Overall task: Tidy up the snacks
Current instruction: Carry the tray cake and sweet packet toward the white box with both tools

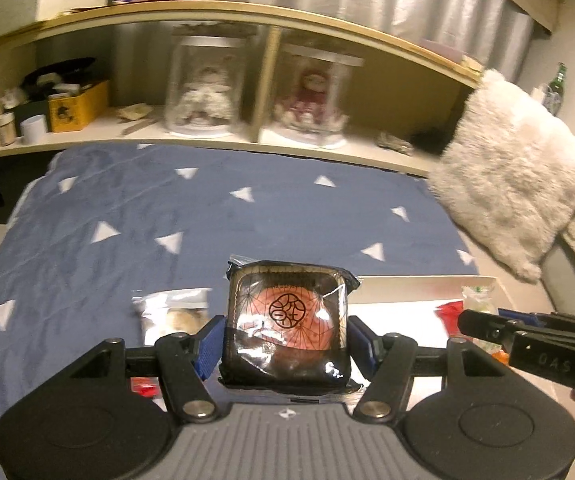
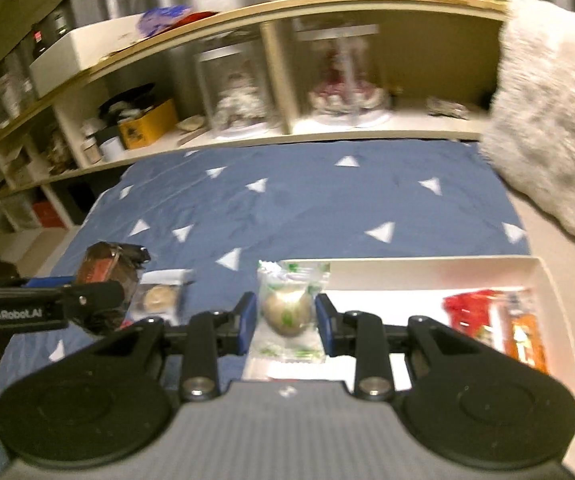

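Observation:
My left gripper [image 1: 285, 340] is shut on a black-wrapped pastry pack [image 1: 287, 320] with a red round cake inside, held above the blue bedspread. It also shows from the side in the right wrist view [image 2: 105, 280]. My right gripper [image 2: 286, 316] is shut on a clear green-printed wrapped cookie [image 2: 289, 308], held over the left edge of the white tray [image 2: 543, 280]. The tray holds a red packet [image 2: 467, 312] and an orange packet [image 2: 523, 336]. A clear-wrapped round cookie [image 2: 159, 296] lies on the bedspread left of the tray, and it also shows in the left wrist view [image 1: 179, 316].
The blue bedspread [image 1: 167, 208] with white triangles stretches toward a low shelf [image 1: 247, 140] with glass domes and boxes. A furry white pillow [image 1: 515, 184] leans at the right. A small red item [image 1: 145, 388] lies under the left gripper.

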`<action>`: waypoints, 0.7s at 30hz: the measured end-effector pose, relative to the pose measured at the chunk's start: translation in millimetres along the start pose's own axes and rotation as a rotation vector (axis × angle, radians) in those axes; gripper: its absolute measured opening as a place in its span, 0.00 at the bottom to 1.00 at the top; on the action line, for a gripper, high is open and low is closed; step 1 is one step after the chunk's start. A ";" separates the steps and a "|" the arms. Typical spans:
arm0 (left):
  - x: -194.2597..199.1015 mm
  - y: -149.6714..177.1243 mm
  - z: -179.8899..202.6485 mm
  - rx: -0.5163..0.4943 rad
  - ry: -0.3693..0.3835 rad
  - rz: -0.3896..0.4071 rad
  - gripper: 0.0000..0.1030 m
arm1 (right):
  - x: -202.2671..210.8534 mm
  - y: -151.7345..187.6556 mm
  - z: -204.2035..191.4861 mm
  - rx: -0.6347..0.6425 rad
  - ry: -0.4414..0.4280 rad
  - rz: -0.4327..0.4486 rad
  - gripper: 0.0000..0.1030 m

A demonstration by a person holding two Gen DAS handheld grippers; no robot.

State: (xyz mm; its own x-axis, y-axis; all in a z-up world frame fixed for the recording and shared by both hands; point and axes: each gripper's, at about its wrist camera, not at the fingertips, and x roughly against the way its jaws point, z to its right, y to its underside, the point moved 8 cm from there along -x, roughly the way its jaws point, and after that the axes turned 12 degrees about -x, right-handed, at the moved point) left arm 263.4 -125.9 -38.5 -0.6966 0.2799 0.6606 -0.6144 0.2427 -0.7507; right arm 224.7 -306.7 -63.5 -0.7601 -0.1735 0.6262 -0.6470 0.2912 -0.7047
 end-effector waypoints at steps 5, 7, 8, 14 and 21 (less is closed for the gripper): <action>-16.4 -4.0 35.8 -0.014 0.047 -0.016 0.63 | 4.2 -1.7 39.3 -0.044 0.051 0.025 0.36; -24.4 -4.4 50.1 -0.023 0.064 -0.026 0.63 | 3.4 -1.2 53.9 -0.065 0.064 0.024 0.36; -28.6 -4.5 56.3 -0.025 0.071 -0.033 0.63 | 4.0 -0.8 62.5 -0.077 0.072 0.025 0.36; -59.9 -7.3 84.3 -0.013 0.114 -0.069 0.63 | -2.8 -2.1 105.7 -0.171 0.099 0.022 0.36; -98.2 -2.5 93.0 -0.003 0.126 -0.120 0.63 | -21.2 0.0 120.3 -0.202 0.074 -0.011 0.36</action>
State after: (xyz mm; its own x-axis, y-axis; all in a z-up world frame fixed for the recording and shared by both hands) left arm 298.9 -240.4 -101.2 -0.5664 0.3632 0.7398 -0.6887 0.2843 -0.6669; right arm 233.6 -416.2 -116.9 -0.7415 -0.1107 0.6617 -0.6248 0.4734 -0.6209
